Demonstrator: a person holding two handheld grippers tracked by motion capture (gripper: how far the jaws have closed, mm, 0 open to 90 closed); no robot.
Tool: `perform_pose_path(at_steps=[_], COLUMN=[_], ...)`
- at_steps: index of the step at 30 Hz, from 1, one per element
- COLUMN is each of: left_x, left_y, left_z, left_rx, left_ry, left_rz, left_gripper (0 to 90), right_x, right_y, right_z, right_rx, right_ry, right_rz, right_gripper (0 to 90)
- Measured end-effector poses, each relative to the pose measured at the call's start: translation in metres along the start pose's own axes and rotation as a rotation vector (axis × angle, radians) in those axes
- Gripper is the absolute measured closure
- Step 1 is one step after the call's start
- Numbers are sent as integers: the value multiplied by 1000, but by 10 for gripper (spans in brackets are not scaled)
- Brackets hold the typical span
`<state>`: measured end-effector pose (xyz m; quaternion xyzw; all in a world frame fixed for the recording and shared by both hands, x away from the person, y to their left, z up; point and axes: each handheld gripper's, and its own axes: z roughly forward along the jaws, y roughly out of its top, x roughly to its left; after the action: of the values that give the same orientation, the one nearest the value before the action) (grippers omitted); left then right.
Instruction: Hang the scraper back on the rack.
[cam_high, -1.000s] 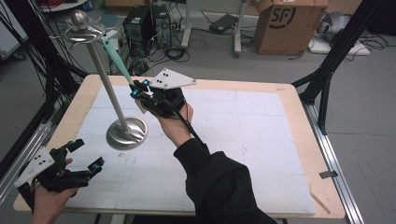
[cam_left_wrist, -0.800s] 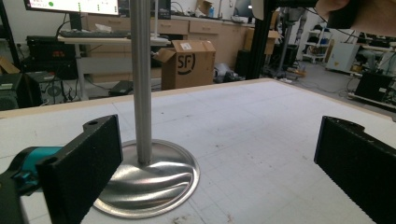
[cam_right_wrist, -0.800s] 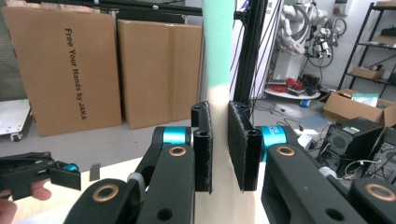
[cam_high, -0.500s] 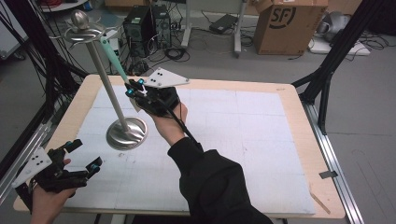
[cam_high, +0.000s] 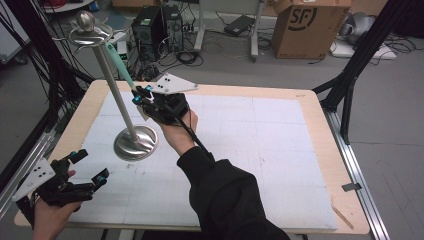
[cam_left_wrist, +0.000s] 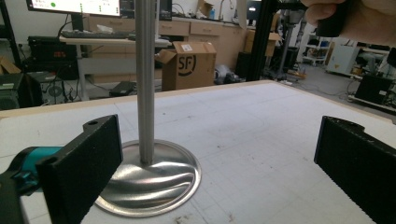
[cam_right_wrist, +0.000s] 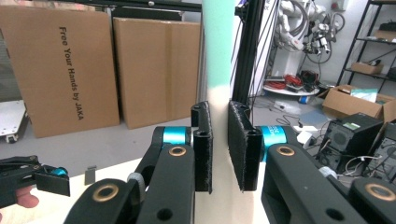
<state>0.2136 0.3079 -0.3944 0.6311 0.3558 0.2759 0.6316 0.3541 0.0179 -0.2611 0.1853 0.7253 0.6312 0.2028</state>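
A steel stand (cam_high: 136, 142) with a round base, a tall pole and a ring of hooks at its top (cam_high: 90, 31) rises at the table's left. My right gripper (cam_high: 142, 97) is shut on a utensil with a teal handle (cam_high: 119, 62). The handle slants up toward the hooks, its tip close under the ring. In the right gripper view the pads (cam_right_wrist: 243, 144) clamp the cream shaft (cam_right_wrist: 218, 46), which turns teal above. My left gripper (cam_high: 91, 165) rests open near the front left corner. Its jaws frame the stand's base (cam_left_wrist: 154, 177) and pole (cam_left_wrist: 145, 70).
The table (cam_high: 260, 150) has a white gridded mat and a wooden rim. Black frame posts (cam_high: 350, 75) stand at its right and left. A cardboard box (cam_high: 310, 25) and computer gear (cam_high: 155, 25) lie on the floor beyond the far edge.
My right gripper has shifted a little to the left with the utensil, bringing the teal handle nearer the pole and hooks. The left gripper has stayed put.
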Motion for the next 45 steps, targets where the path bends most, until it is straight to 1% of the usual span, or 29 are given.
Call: perform_pose_path(at_steps=[7, 11, 14, 16, 18, 21, 23, 24, 25, 26, 27, 30, 31, 32, 33, 34, 35, 37, 39, 41, 42, 43, 45], left_x=[-1, -1, -1, -2, -2, -2, -2, -2, -2, -1, -1, -1, -1, -2, -2, -3, -3, -5, -6, -7, -9, -11, -15], left_y=[0, 1, 1, 1, 1, 1, 1, 1, 1, 1, 1, 2, 2, 2, 2, 3, 3, 4, 5, 6, 7, 8, 9], left_z=[-1, -2, -1, -1, 0, 1, 1, 1, 0, 0, -1, -1, 0, 0, 1, 1, 2, 4, 6, 9, 10, 12, 17], left_rx=[-5, -5, -11, -4, -4, 1, 0, -3, -3, -3, -5, -9, -8, -10, -11, -9, -11, -14, -15, -26, -30, -31, -22], left_ry=[2, -2, -1, -3, -6, -6, -5, -4, -4, -5, -4, -4, -6, -7, -10, -14, -19, -24, -32, -47, -57, -66, -80], left_rz=[-3, 3, 1, 5, 3, 4, 2, -1, 0, 1, -1, -4, -1, -3, -5, -1, 2, 0, 1, -17, -17, -13, 2], left_gripper=[17, 17, 17, 17, 17, 17, 17, 17, 17, 17, 17, 17, 17, 17, 17, 17, 17, 17, 17, 17, 17, 17, 17], right_x=[2, 3, 1, 0, 1, 2, 3, 3, 3, 3, 3, 1, 1, -1, -2, -2, -4, -7, -11, -17, -17, -25, -33], right_y=[-1, -1, -1, -1, -1, -1, -4, -5, -5, -8, -9, -16, -16, -19, -21, -21, -24, -29, -34, -41, -41, -49, -57], right_z=[3, 4, 3, 2, 2, 0, -5, -8, -8, -13, -17, -28, -28, -37, -42, -42, -53, -65, -77, -87, -87, -96, -104], right_rx=[0, 2, 1, 0, 4, 2, -1, -1, -1, 1, 5, 9, 9, 29, 26, 26, 21, 22, 22, 25, 25, 27, 32], right_ry=[7, 10, 3, 6, 0, 8, 13, 15, 15, 21, 25, 42, 42, 53, 52, 52, 54, 52, 42, 32, 32, 16, -8], right_rz=[12, 7, 3, 6, -3, -7, -3, -3, -3, 2, 6, 21, 21, 34, 32, 32, 34, 32, 32, 35, 35, 40, 60], right_gripper=[803, 801, 797, 779, 749, 735, 675, 657, 657, 605, 578, 500, 500, 442, 432, 432, 394, 356, 315, 284, 284, 247, 194])
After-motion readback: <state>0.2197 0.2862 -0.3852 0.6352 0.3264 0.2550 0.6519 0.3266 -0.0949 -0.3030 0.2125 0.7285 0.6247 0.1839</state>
